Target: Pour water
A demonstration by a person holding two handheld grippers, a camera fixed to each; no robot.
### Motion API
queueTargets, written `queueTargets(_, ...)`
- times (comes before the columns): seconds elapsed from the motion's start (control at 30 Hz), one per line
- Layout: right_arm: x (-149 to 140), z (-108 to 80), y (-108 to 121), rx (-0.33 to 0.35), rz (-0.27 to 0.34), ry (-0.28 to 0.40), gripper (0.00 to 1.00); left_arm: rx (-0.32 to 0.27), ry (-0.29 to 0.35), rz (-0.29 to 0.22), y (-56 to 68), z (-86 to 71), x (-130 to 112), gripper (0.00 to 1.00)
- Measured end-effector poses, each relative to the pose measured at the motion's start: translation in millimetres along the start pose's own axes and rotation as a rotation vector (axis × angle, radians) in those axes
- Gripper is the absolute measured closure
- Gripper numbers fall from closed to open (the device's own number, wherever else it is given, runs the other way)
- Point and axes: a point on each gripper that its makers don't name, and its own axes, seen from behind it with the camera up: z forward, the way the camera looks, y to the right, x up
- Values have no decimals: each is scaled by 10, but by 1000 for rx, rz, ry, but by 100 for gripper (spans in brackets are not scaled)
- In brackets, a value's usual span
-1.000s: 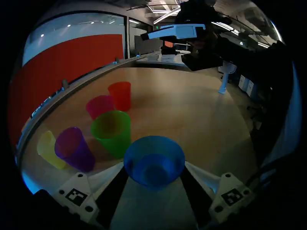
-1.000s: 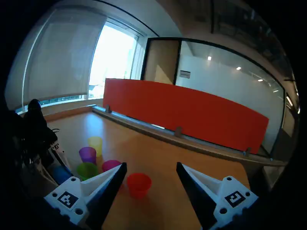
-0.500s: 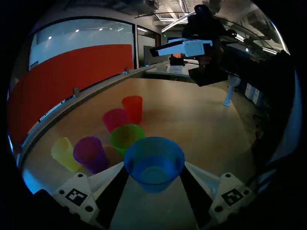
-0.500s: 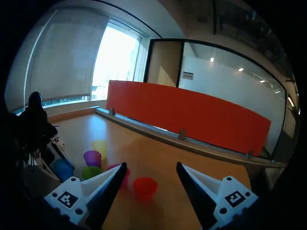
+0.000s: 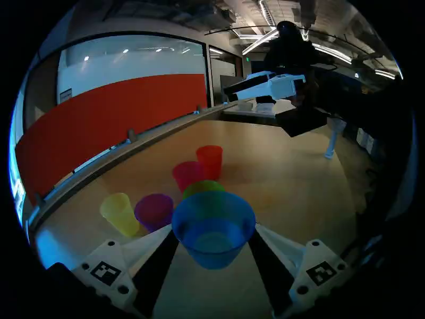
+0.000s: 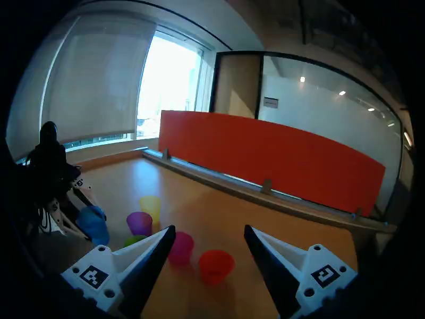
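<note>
My left gripper (image 5: 213,229) is shut on a blue cup (image 5: 213,250) with some water in its bottom, held upright above the wooden table (image 5: 287,175). Beyond it stand a green cup (image 5: 203,187), a pink cup (image 5: 186,174), a red cup (image 5: 210,158), a purple cup (image 5: 154,211) and a yellow cup (image 5: 118,212). My right gripper (image 6: 209,229) is open and empty, high over the table; it also appears far off as the right gripper (image 5: 265,87). Below it are the red cup (image 6: 215,266), pink cup (image 6: 181,247), purple cup (image 6: 139,223), yellow cup (image 6: 150,204) and the held blue cup (image 6: 94,223).
An orange partition (image 6: 276,159) with a metal rail runs along the table's far edge. A white stand fan (image 5: 332,139) is at the table's far corner. A bright window (image 6: 164,90) lies beyond. Bare wood (image 6: 239,218) stretches right of the cups.
My left gripper has drawn back and risen with the blue cup, so the other cups look smaller and farther. In the right gripper view the cups have slid rightward.
</note>
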Motion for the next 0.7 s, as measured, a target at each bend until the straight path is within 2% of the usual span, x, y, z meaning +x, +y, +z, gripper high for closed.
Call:
queueTargets(0.3, -50, 138, -176, 70, -14, -17, 0, 87, 59, -20, -215, -178, 146, 15)
queueTargets(0.7, -219, 235, -414, 164, -58, -63, 0, 171, 146, -39, -457, -454, 378, 15)
